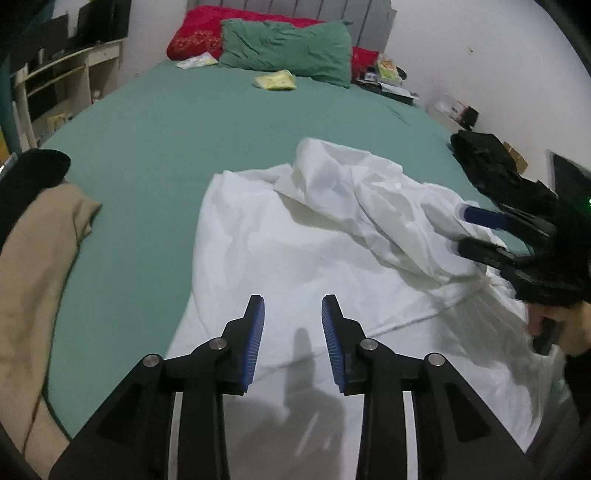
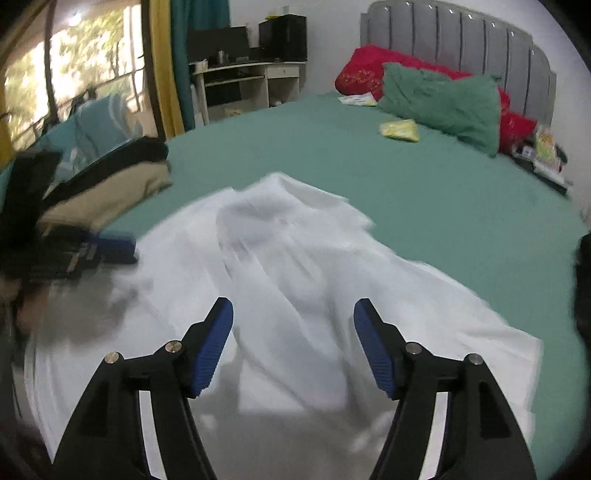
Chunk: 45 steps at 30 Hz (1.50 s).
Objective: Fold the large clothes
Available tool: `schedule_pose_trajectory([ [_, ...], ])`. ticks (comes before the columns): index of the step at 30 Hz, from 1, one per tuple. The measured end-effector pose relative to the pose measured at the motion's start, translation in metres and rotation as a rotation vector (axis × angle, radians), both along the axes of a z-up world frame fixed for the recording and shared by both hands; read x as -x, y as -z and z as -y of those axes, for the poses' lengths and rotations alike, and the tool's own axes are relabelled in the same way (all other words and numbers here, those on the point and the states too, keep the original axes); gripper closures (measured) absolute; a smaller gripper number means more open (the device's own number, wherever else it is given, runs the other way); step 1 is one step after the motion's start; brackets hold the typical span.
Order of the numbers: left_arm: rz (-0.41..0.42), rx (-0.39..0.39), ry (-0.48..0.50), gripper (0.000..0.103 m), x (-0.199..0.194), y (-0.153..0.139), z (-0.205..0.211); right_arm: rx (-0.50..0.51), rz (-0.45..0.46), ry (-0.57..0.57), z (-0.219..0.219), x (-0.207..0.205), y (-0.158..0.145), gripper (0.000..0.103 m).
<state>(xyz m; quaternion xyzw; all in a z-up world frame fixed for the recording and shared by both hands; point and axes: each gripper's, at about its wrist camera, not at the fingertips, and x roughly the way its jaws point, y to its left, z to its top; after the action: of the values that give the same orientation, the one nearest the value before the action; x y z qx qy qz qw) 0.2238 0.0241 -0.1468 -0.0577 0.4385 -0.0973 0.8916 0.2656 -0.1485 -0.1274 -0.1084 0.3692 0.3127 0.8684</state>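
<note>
We hold the left gripper (image 1: pixel 293 314) above the near part of the white garment (image 1: pixel 295 251), jaws apart, nothing between the blue pads (image 1: pixel 255 343); cloth shows through the gap below. The right gripper (image 2: pixel 293 317) has its jaws spread wider, also empty, hovering over the same garment (image 2: pixel 295 280). In the left wrist view the right gripper (image 1: pixel 461 229) comes in from the right edge, fingers released, with the crumpled upper fold of the garment just beside its tips; whether a tip touches the fabric we cannot tell. A hand (image 1: pixel 565 325) grips its handle at the right edge.

The white garment lies on the green bed sheet (image 1: pixel 166 147), spread flat on the near side, bunched and wrinkled toward the far right. The right wrist view is motion-blurred over the cloth.

To the left on the bed sits a pile of clothes: a tan garment (image 1: pixel 33 277) with a black garment (image 1: pixel 33 173) on top. At the head of the bed are a green pillow (image 1: pixel 288 48), a red pillow (image 1: pixel 207 33) behind it, and a small yellow packet (image 1: pixel 275 80) on the sheet. A grey headboard (image 2: pixel 461 40) stands behind. A desk (image 2: pixel 251 81) stands by the wall.
</note>
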Motion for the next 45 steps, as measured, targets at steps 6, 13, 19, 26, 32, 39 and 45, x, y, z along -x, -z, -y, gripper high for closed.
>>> schedule_pose_trajectory([
  [6, -0.008, -0.005, 0.004, 0.068, -0.001, 0.004, -0.005, -0.018, -0.152, 0.018, -0.030, -0.011, 0.038, 0.100],
  [13, 0.008, 0.110, 0.008, 0.068, -0.007, -0.006, -0.001, 0.046, -0.134, -0.178, -0.005, 0.063, 0.020, 0.101],
  [19, 0.002, 0.144, 0.065, 0.064, -0.031, -0.004, 0.039, 0.057, -0.215, -0.158, 0.020, 0.089, 0.044, 0.096],
  [26, -0.124, 0.010, 0.109, 0.064, -0.041, 0.037, 0.068, -0.061, -0.114, -0.005, 0.056, 0.095, 0.008, 0.052],
  [32, -0.119, -0.001, 0.084, 0.064, -0.025, 0.031, 0.057, -0.019, -0.272, 0.165, 0.076, 0.051, 0.047, 0.041],
  [39, -0.079, -0.023, -0.029, 0.064, 0.023, -0.002, 0.009, 0.020, -0.210, 0.180, 0.093, 0.083, 0.024, 0.041],
  [45, -0.025, -0.087, -0.172, 0.061, 0.087, -0.024, -0.058, 0.032, -0.169, 0.311, 0.156, 0.121, -0.008, 0.040],
])
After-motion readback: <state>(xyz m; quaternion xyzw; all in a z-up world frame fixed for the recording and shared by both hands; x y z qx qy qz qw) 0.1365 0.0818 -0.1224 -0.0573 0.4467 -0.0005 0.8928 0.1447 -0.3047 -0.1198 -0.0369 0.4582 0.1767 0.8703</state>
